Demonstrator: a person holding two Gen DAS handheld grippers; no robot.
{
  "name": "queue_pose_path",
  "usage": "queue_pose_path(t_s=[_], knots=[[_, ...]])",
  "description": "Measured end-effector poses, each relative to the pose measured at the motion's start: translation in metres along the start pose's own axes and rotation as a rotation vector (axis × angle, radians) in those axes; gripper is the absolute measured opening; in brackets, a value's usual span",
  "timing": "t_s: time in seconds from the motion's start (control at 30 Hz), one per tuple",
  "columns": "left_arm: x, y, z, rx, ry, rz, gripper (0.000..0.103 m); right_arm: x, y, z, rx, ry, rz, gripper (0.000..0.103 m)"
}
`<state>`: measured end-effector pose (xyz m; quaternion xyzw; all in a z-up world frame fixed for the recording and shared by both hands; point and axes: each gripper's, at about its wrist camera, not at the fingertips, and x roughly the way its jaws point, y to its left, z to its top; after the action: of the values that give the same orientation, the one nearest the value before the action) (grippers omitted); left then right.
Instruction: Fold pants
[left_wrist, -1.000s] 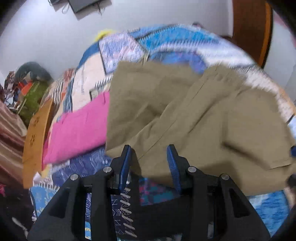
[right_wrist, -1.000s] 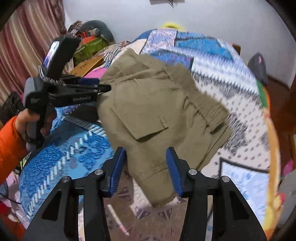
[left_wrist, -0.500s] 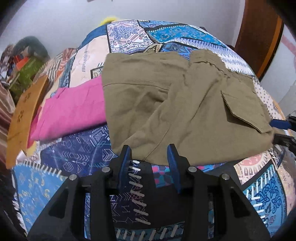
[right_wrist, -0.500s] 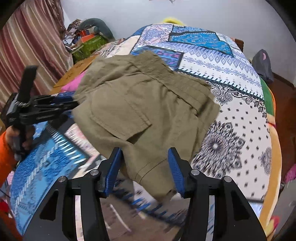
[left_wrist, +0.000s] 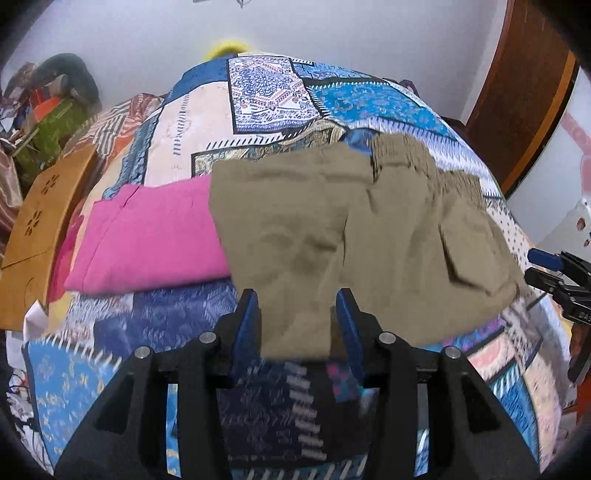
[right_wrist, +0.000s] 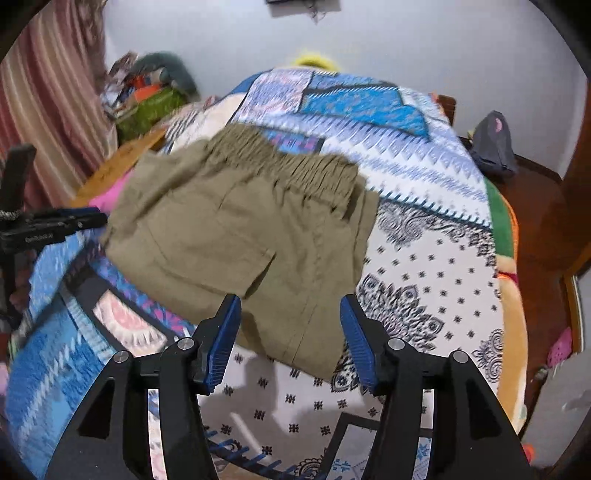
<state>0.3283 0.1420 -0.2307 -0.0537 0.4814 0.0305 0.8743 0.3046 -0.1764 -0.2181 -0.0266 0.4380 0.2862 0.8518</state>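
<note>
The olive-khaki pants (left_wrist: 332, 229) lie folded on the patterned bedspread, waistband at the far side, a flap pocket on top; they also show in the right wrist view (right_wrist: 251, 229). My left gripper (left_wrist: 300, 325) is open, its jaws either side of the near hem, not closed on it. My right gripper (right_wrist: 290, 339) is open wide just short of the pants' near edge. The right gripper shows in the left wrist view (left_wrist: 554, 273) at the right edge, and the left gripper shows in the right wrist view (right_wrist: 55, 225) at the left.
A folded pink garment (left_wrist: 147, 240) lies left of the pants, touching them. An orange board (left_wrist: 40, 221) and a cluttered pile (left_wrist: 48, 107) stand at the bed's left. A dark bag (right_wrist: 493, 144) sits at the far right corner. A wooden door (left_wrist: 521, 88) stands right.
Both grippers have opened wider and pulled back from the pants. The pants have settled flat on the bed, and both views now look from a little farther back.
</note>
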Motion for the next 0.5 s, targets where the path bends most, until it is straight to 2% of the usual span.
queue_pose_path(t_s=[0.1,0.2,0.33,0.43,0.5], knots=[[0.012,-0.012,0.014,0.029,0.020,-0.046,0.035,0.003,0.001,0.015,0.013,-0.039,-0.002,0.052],[0.032,-0.024,0.027,0.049,0.038,-0.072,0.034,0.021,0.007,0.028,-0.009,-0.027,0.018,0.052],[0.059,-0.018,0.040,0.038,0.049,-0.020,0.034,0.052,0.010,0.030,-0.012,0.026,0.034,0.052],[0.065,-0.005,0.043,0.012,0.045,-0.014,0.034,0.069,0.004,0.023,-0.012,0.064,0.022,0.049],[0.062,0.003,0.041,0.014,0.029,0.023,0.034,0.068,-0.001,0.019,0.001,0.064,0.015,0.049]])
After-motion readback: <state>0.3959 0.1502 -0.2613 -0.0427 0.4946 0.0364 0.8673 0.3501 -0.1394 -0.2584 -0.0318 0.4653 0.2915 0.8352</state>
